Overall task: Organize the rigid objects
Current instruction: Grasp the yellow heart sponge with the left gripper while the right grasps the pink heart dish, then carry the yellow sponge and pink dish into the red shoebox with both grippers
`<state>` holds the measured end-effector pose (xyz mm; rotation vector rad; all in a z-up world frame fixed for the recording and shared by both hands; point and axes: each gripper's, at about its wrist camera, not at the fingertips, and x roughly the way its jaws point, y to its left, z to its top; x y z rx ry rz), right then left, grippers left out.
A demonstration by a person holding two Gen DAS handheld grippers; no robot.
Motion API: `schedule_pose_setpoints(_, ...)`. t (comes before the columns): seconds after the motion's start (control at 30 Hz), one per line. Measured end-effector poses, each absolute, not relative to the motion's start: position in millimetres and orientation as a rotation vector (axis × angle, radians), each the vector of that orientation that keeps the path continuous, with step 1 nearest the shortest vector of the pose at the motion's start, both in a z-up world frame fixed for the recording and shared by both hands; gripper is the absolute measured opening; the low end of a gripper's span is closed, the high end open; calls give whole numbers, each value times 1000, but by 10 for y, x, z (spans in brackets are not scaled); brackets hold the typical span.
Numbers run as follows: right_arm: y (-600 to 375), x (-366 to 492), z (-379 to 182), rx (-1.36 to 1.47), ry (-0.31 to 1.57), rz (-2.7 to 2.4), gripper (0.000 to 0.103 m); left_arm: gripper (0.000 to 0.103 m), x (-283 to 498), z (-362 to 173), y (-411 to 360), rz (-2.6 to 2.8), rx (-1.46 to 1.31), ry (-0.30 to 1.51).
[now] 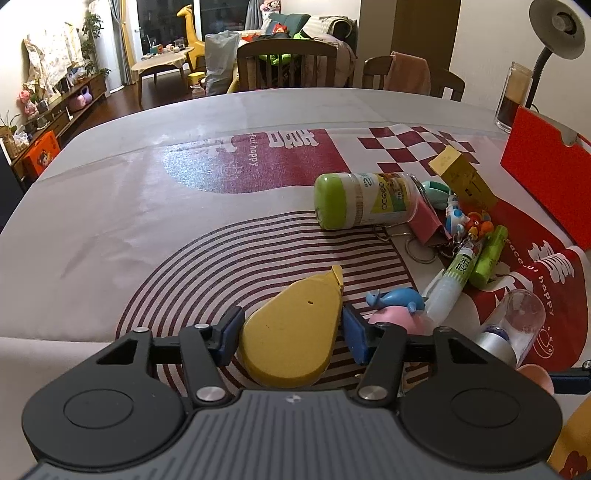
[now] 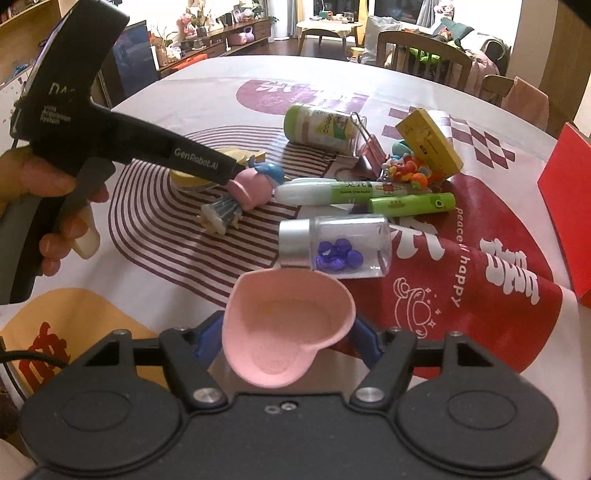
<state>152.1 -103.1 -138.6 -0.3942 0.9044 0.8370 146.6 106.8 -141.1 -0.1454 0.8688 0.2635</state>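
**Two grips taken at the edge of the pile**

The yellow pear-shaped case (image 1: 291,339) lies on the table (image 1: 147,221), clenched by the left tongs (image 1: 291,332). The pink heart dish (image 2: 288,328) sits clamped in the right tongs (image 2: 288,343). Lifting carelessly, either could slip or knock the nearby clear vial (image 2: 332,242).

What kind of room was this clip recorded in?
Most likely a home living and dining area. The work surface is a dining table under a printed cloth, with wooden chairs behind it. Further back are a sofa heaped with cushions and a low coffee table.
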Motion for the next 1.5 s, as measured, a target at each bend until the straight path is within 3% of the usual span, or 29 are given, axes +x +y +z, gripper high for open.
schedule_pose_setpoints(0.57,-1275,1347,-961,-351,826,760,70,56,1056,-1189,1095,299,-185,867)
schedule_pose_setpoints(1.0,-1531,1278,-445,-324,806,655,70,56,781,-468,778,190,-208,799)
schedule_pose_setpoints(1.5,-2206,1949,90,-254,741,571,70,56,1254,71,176,92,-155,763)
